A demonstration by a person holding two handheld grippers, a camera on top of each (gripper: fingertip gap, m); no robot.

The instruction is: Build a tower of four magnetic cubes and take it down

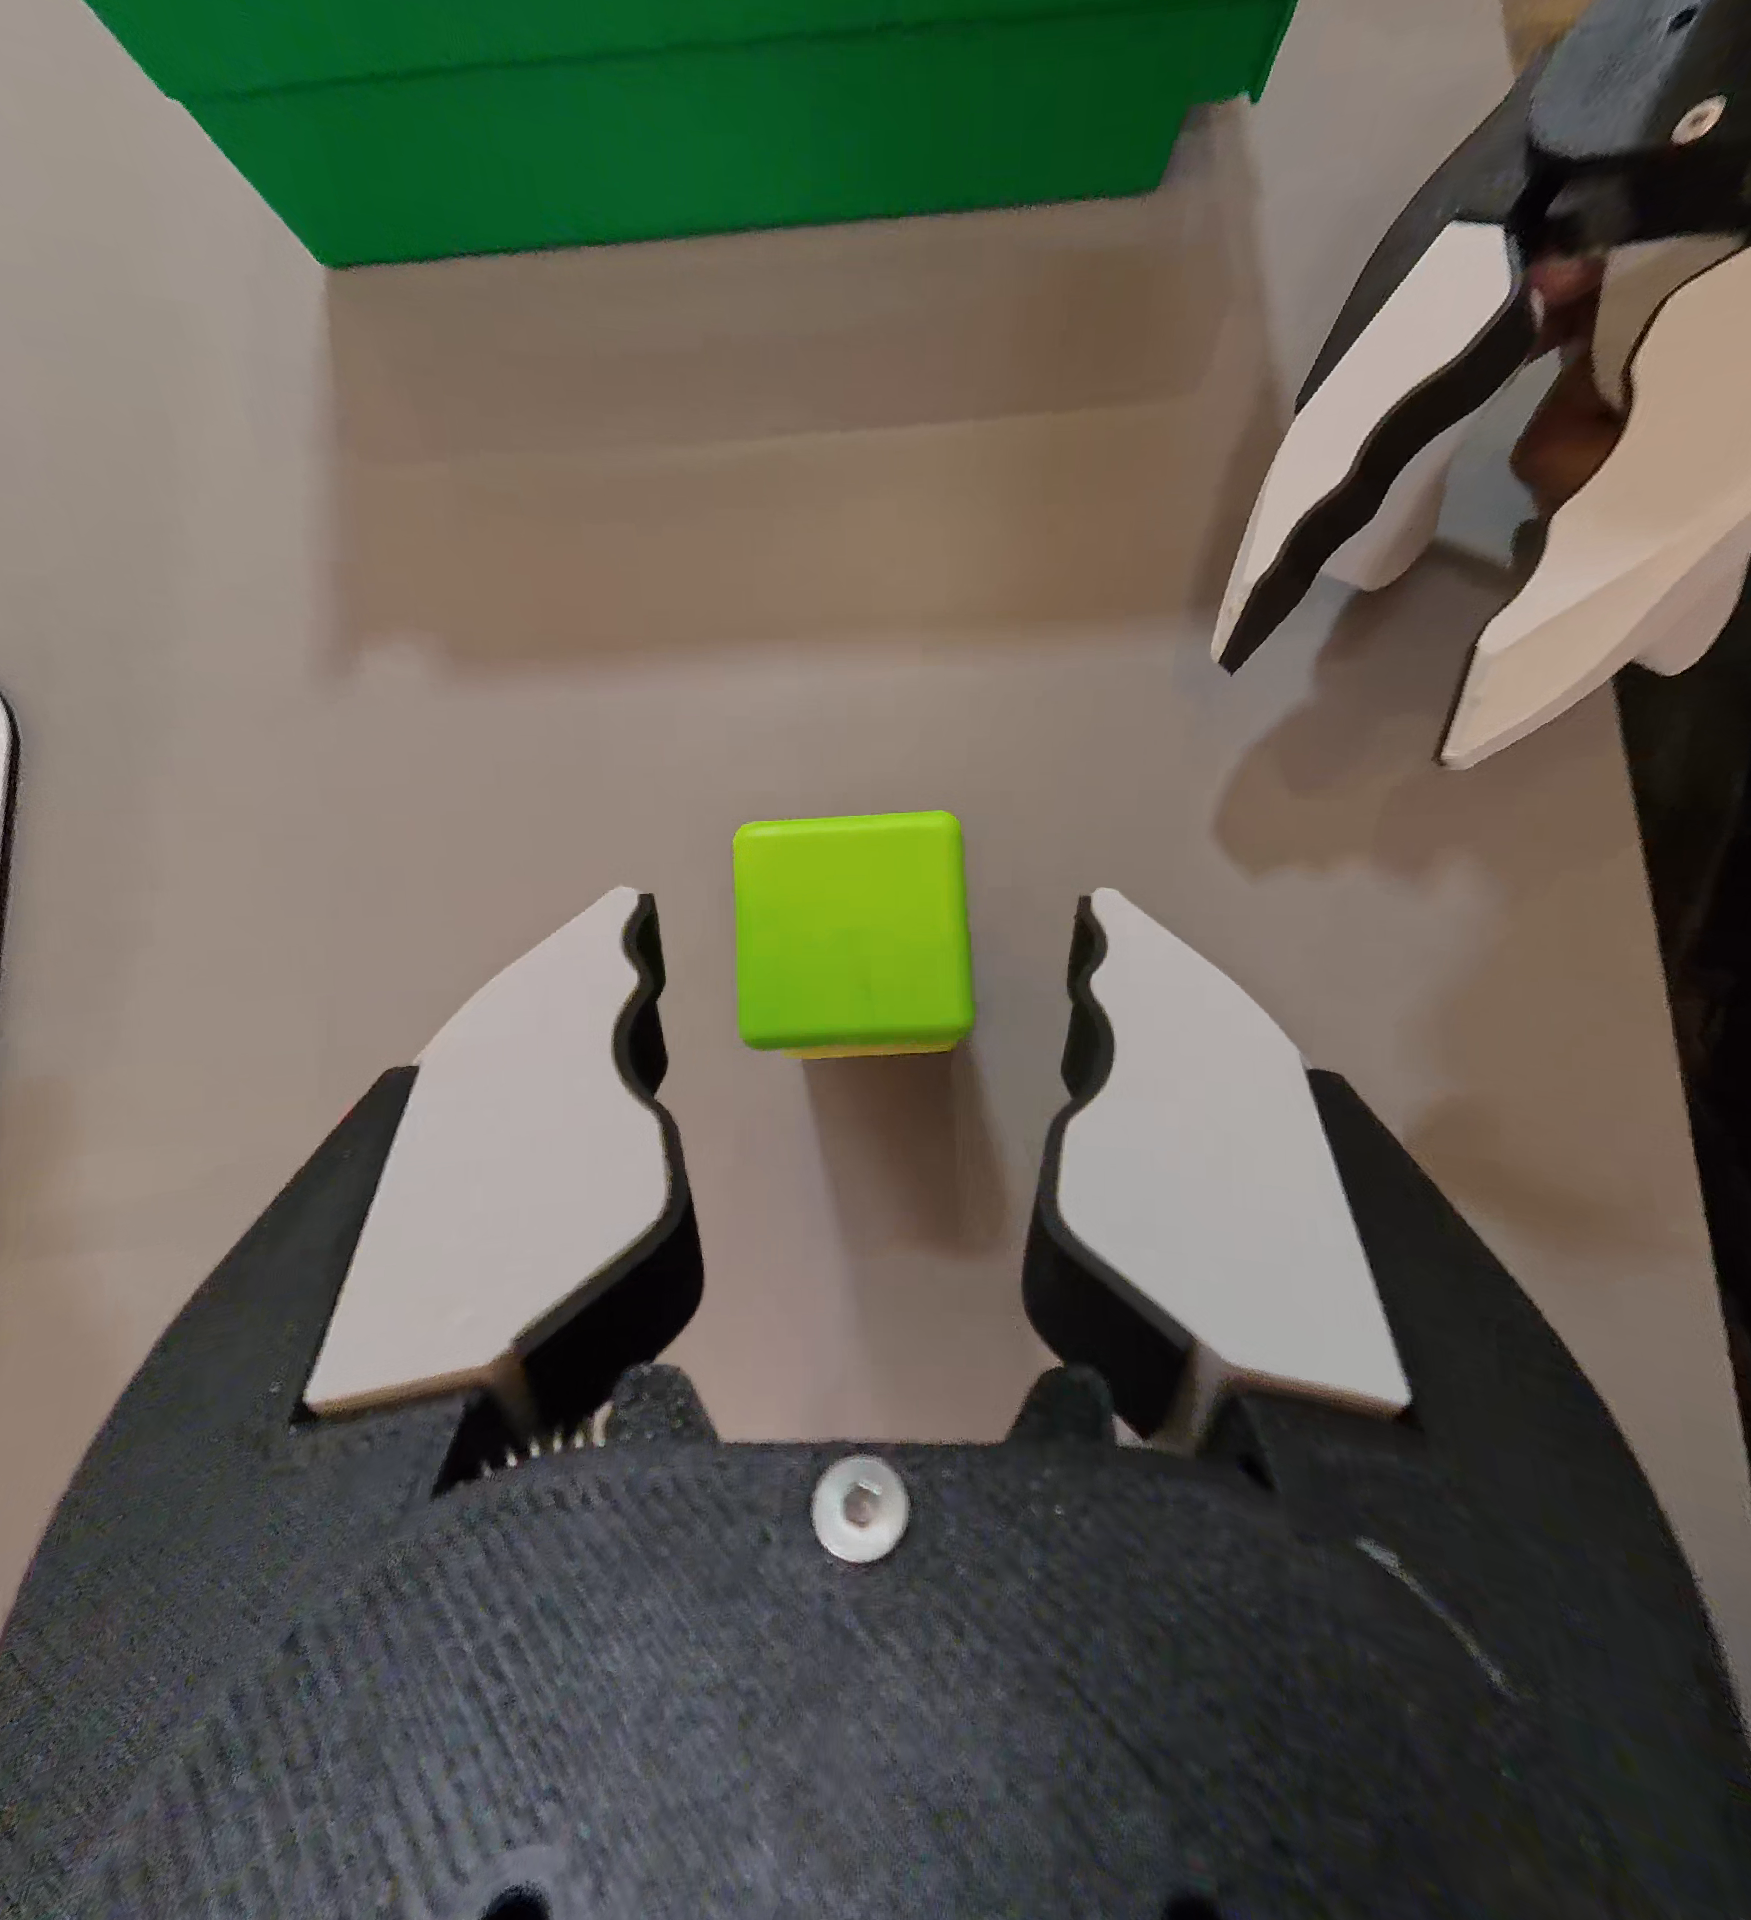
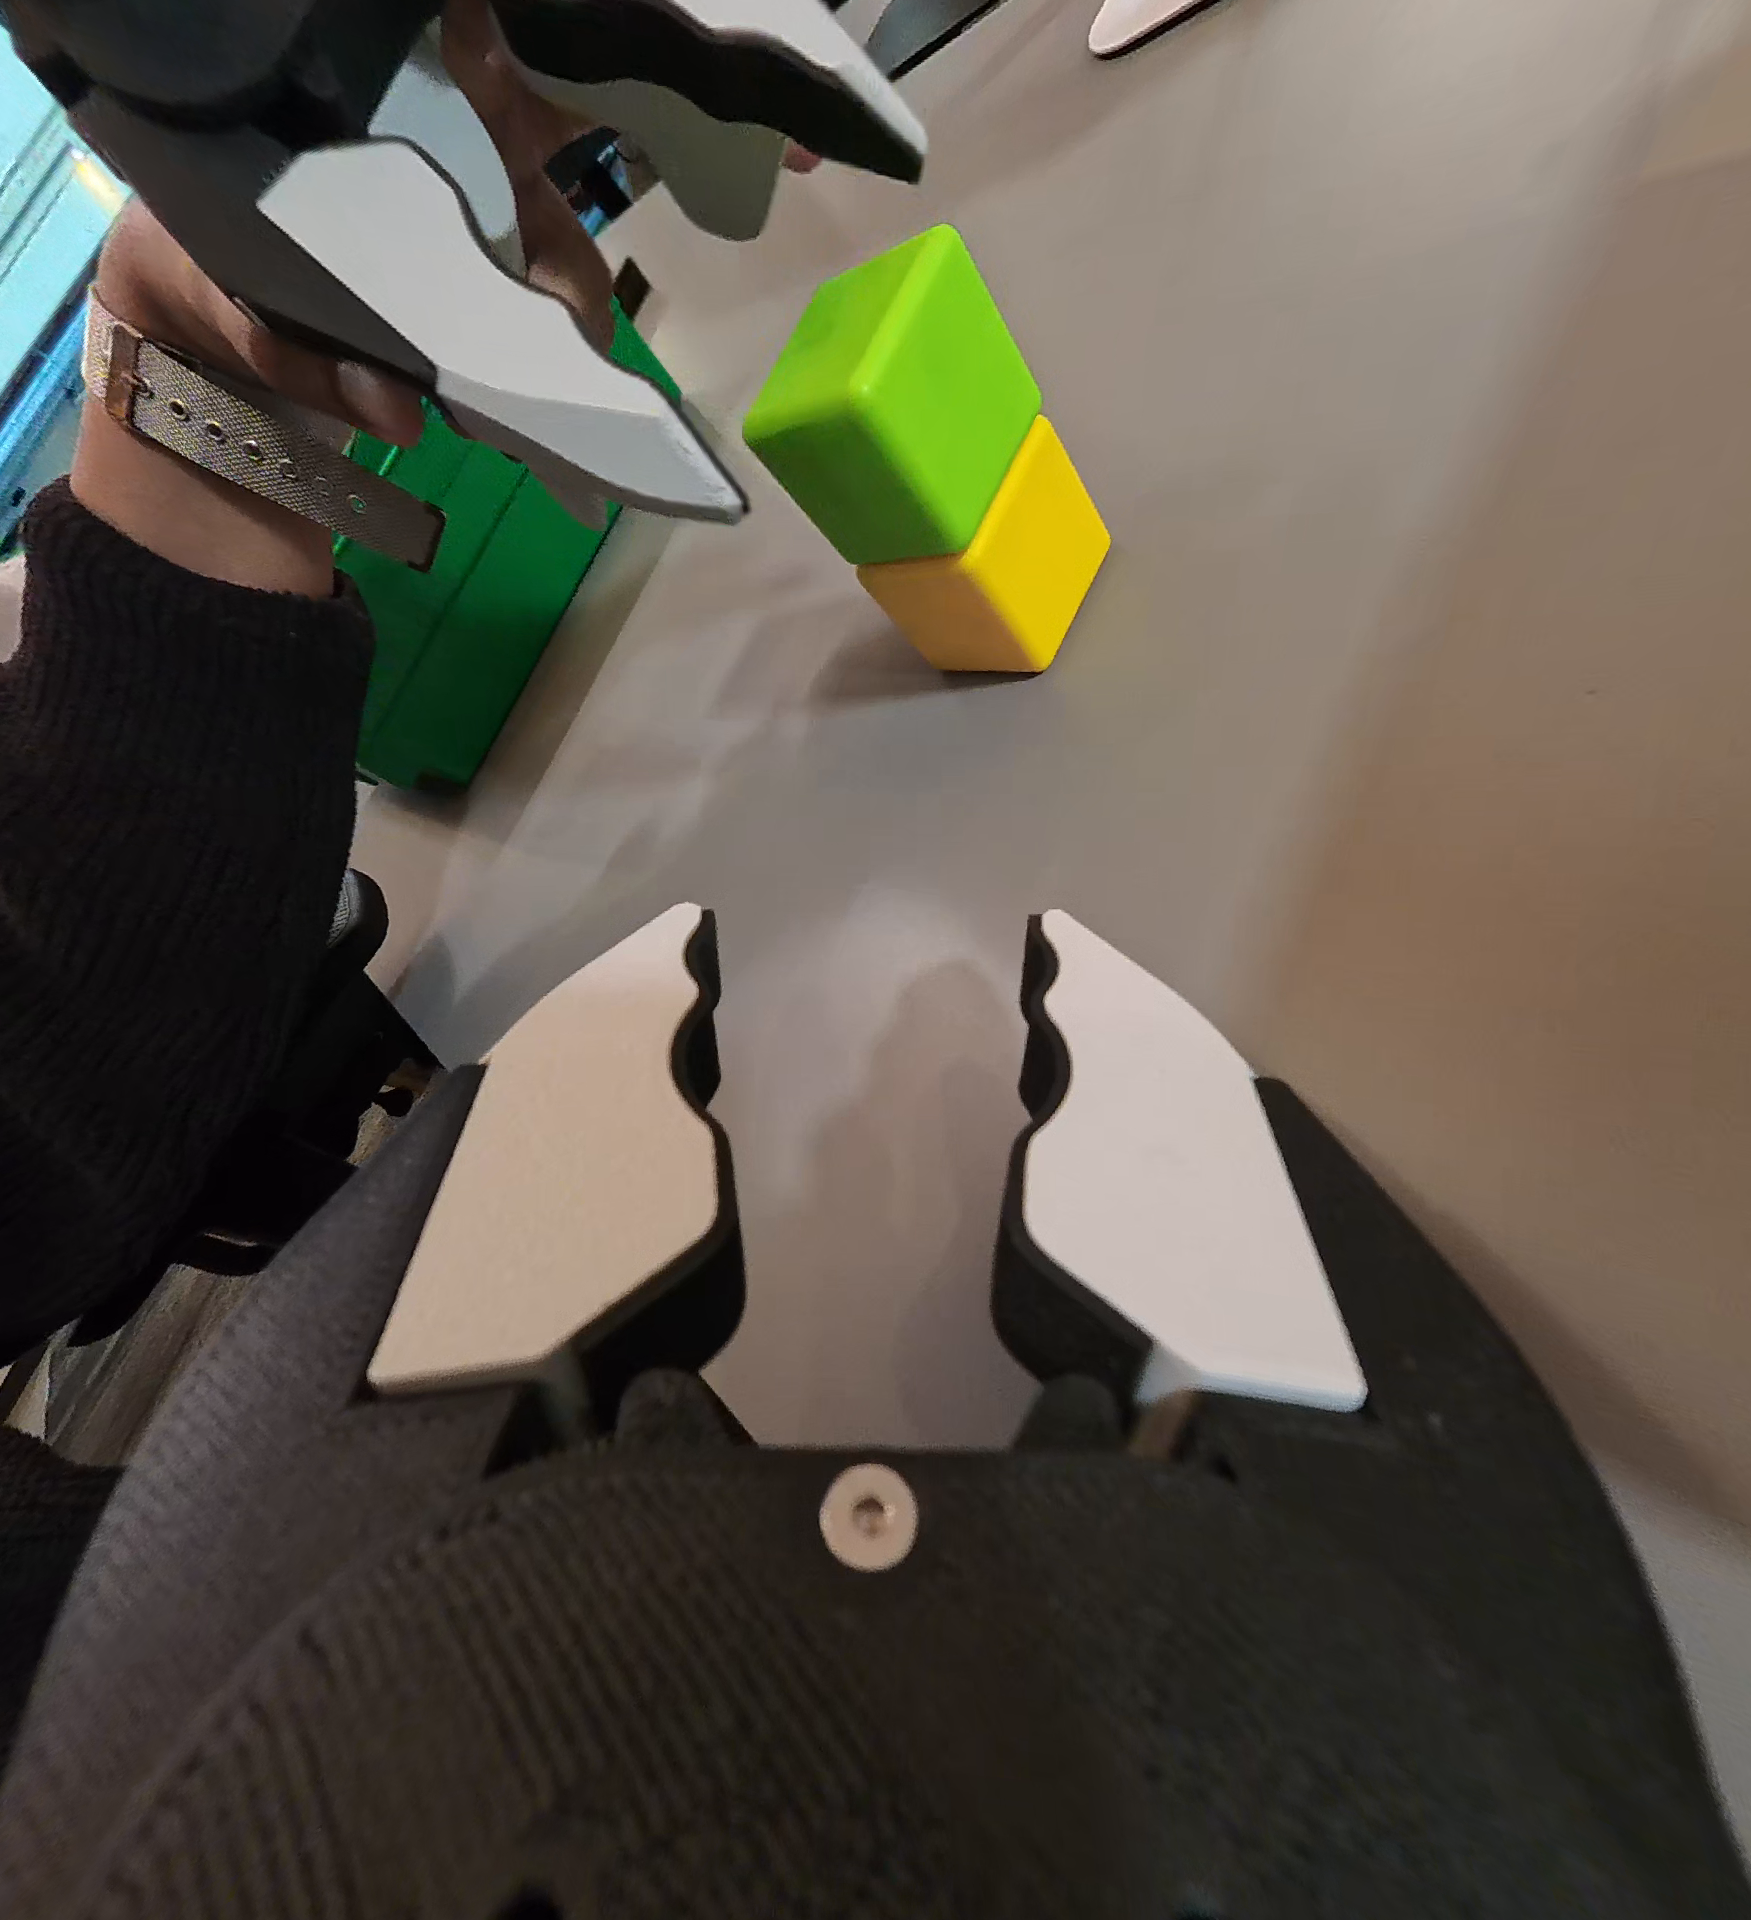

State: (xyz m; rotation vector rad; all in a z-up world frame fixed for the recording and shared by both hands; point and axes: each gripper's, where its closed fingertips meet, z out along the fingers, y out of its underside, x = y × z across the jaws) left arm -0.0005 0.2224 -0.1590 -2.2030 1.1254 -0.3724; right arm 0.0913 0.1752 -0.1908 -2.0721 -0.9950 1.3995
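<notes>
Left wrist view is showing the left tongs [image 1: 866, 904] gaping wide above a lime cube [image 1: 853, 928] sitting on a yellow cube [image 2: 1006, 571] on the desk [image 1: 175, 831]. Right tongs [image 2: 871, 920], also spread, are hovering empty, right of the cubes.

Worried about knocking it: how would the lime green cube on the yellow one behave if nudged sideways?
The lime green glossy cube looks smooth, so it would probably slide off. The yellow glossy cube beneath is equally narrow, so the stack may topple. Both seem rigid.
</notes>
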